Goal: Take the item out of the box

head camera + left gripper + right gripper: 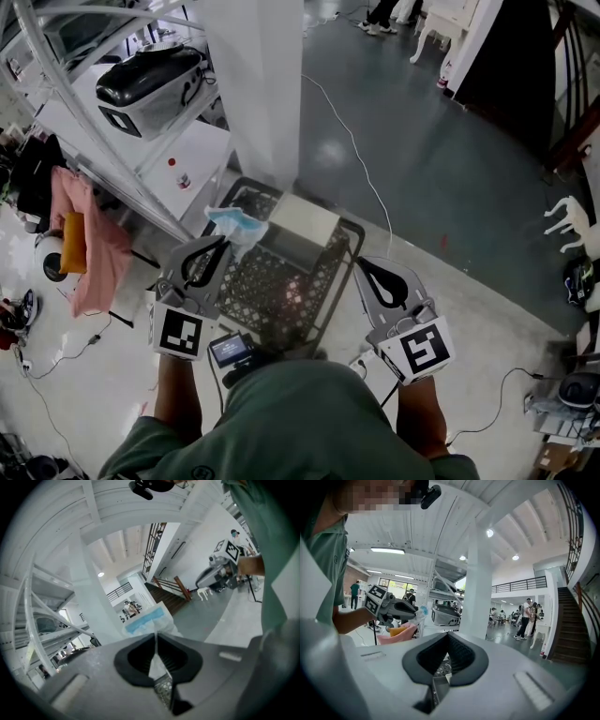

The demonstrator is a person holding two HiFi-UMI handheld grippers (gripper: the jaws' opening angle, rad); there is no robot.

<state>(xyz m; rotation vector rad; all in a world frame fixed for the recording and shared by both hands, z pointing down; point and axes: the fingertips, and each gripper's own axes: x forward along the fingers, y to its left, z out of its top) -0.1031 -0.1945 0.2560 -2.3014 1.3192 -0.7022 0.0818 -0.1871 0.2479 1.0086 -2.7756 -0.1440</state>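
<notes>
The soft blue and white packet (234,225) is hanging in the air over the left side of the black plastic crate with the holey walls (330,291). It is not touching the crate. The left gripper (223,242) is pinching it: in the left gripper view its two jaws are pressing together on a thin white edge of the packet (147,620), and the rest is sticking out past the tips.

The right gripper (361,264) is waiting by the right rim of the crate. In the right gripper view its jaws are closing against each other with nothing between them.

A pale flat box (302,220) is lying at the far end of the crate. A big white pillar (262,84) is standing just behind it on the grey floor. A pink cloth (89,244) is hanging off to the left.
</notes>
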